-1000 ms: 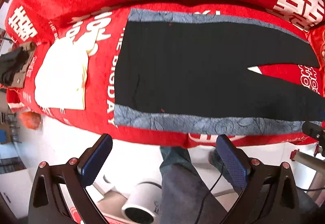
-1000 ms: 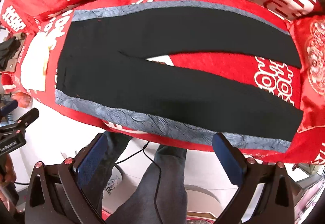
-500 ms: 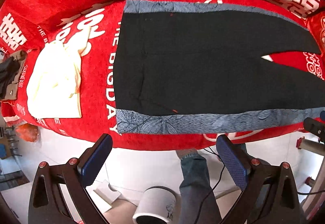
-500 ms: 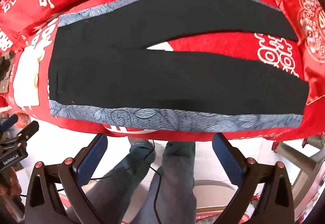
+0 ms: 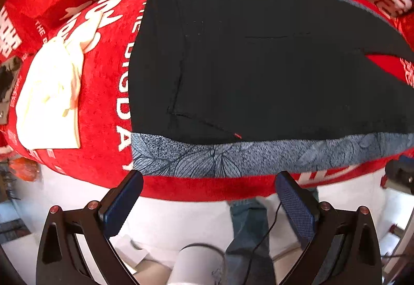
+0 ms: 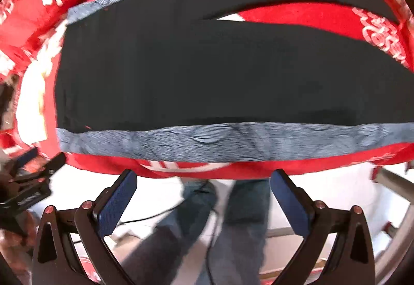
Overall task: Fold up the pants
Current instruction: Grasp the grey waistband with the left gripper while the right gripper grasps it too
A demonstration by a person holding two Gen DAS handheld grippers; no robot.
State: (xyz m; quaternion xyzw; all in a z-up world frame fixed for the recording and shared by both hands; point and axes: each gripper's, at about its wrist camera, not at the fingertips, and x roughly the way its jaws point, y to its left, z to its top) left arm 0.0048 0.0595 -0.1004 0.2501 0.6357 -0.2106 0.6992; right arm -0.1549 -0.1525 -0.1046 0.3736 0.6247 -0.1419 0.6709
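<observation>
While both jaws gape empty, pinch the pants (image 5: 258, 65) grey side band (image 5: 233, 155) at lower frame with your left gripper (image 5: 207, 204) and right gripper (image 6: 201, 202)

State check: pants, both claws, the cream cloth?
pants: unfolded, spread flat on the red cover, legs apart
left claw: open, empty, short of the near grey side stripe
right claw: open, empty, short of the pants
cream cloth: loosely folded, left of the waistband
</observation>
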